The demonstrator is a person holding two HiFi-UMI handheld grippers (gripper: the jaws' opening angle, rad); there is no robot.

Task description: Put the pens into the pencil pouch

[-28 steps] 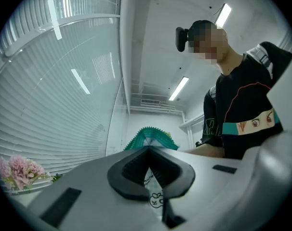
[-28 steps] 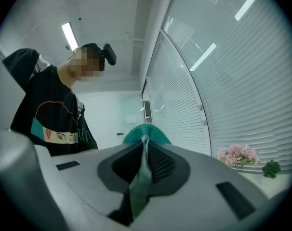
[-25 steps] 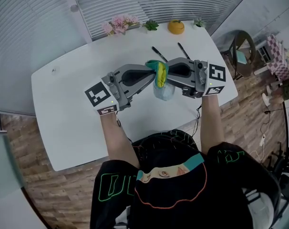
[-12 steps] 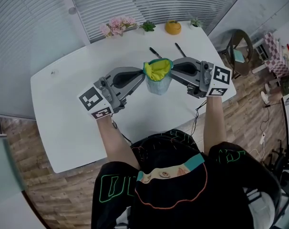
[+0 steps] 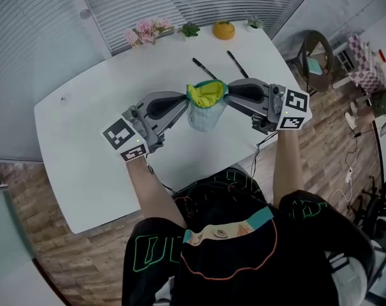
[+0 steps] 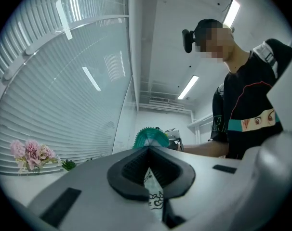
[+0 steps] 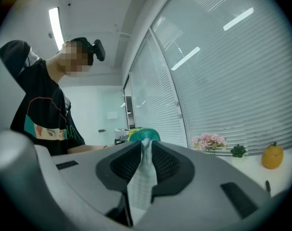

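Translucent pale-blue pouch [image 5: 204, 116], teal rim, yellow lining: contents hidden inside folds in head view; lower body out of sight in both gripper views. Two thin dark pens [image 5: 204, 69], pouch's 12 o'clock: too small for detail.

Your left gripper [image 5: 184, 102] and right gripper [image 5: 228, 94], its fingers [image 5: 236, 91] just loosening on the rim, hold the pencil pouch [image 5: 204, 107] open; two pens [image 5: 204, 68] [image 5: 237, 64] lie beyond it

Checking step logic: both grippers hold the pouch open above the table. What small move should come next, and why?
Probably the right gripper should let go of the pencil pouch and reach for a pen. Its jaws have just been opening, with the rim fabric between them; the left gripper pinches the opposite rim, the mouth gapes, and both pens lie on the table.
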